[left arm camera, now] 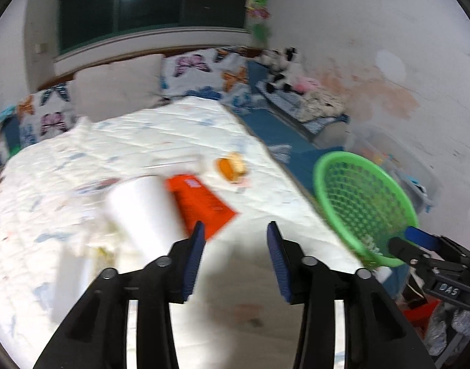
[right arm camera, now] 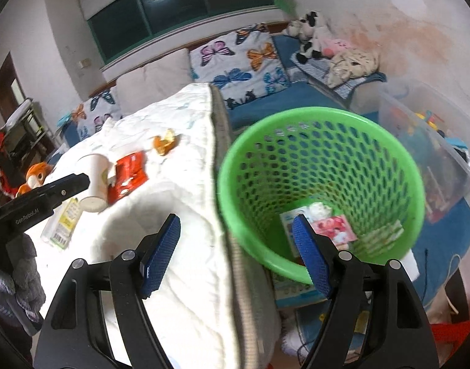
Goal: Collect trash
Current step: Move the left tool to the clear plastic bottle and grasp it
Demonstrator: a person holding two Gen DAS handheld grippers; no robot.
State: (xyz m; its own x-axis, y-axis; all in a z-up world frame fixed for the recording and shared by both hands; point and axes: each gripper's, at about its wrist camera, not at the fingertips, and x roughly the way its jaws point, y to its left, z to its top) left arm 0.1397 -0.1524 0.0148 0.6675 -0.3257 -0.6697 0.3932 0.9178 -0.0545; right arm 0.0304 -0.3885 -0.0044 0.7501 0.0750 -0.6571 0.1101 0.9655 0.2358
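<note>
A white paper cup [left arm camera: 145,212] lies on the white quilt [left arm camera: 142,141], with a red wrapper [left arm camera: 201,203] beside it and an orange peel [left arm camera: 231,167] farther back. My left gripper [left arm camera: 235,240] is open and empty, just right of the cup. The cup [right arm camera: 94,181], red wrapper [right arm camera: 128,176], peel [right arm camera: 164,144] and a clear label packet [right arm camera: 62,224] show in the right wrist view. My right gripper [right arm camera: 238,230] is open and empty at the bed edge, its right finger against the near rim of the green mesh basket [right arm camera: 321,190], which holds several wrappers [right arm camera: 333,227].
Butterfly pillows [right arm camera: 241,61] and plush toys [right arm camera: 311,30] lie at the bed head. A clear storage bin [right arm camera: 425,141] stands right of the basket. An orange plush toy [right arm camera: 34,175] sits at the left. The left gripper [right arm camera: 41,196] reaches in from the left.
</note>
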